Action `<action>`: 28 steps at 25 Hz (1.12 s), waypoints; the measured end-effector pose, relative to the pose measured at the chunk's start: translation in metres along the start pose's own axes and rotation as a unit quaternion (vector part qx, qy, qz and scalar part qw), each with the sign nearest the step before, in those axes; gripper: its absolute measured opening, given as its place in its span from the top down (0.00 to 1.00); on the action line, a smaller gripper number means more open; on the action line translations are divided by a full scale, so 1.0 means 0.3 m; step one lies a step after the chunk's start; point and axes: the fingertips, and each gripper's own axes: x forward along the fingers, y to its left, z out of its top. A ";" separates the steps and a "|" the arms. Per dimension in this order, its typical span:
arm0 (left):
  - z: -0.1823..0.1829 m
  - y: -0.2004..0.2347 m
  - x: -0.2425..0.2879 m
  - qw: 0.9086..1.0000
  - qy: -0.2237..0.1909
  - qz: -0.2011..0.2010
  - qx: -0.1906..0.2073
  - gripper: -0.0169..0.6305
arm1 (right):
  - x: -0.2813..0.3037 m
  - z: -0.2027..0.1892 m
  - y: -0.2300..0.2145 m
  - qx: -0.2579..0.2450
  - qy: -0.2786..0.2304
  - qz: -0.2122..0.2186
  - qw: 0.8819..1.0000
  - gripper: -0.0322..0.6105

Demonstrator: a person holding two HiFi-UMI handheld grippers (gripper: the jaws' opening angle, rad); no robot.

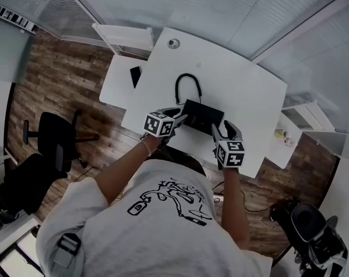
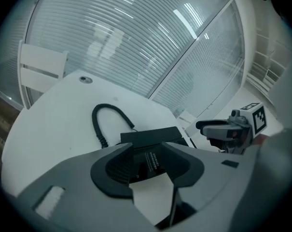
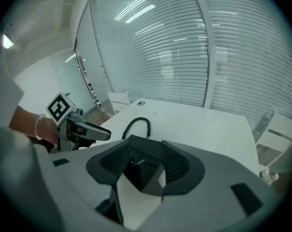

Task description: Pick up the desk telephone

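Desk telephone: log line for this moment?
stage: pre-grasp | desk telephone: on desk, cord looped behind | left gripper: open, at phone's left end | right gripper: open, at right end

On the worktop [image 1: 243, 97], desk telephone [image 1: 202, 118] between the two grippers: left gripper [image 1: 179, 119] at its left end, right gripper [image 1: 221, 130] at its right end, one edge of it inside each spread pair of fingers. Beyond the fingertips, coiled cord [image 1: 187, 85] looping off its far side; farther still, grommet [image 1: 173, 43] near the far edge. Left of the left fingers, side table [image 1: 113, 82] against the worktop, flat device [image 1: 135, 75] on it; office chair [image 1: 53, 140] on the floor [image 1: 59, 79] farther left.
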 end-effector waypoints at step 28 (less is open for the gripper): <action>-0.130 0.108 0.205 0.995 0.071 -0.017 -0.064 0.64 | 0.161 -0.210 -0.087 0.137 0.060 0.029 0.988 0.65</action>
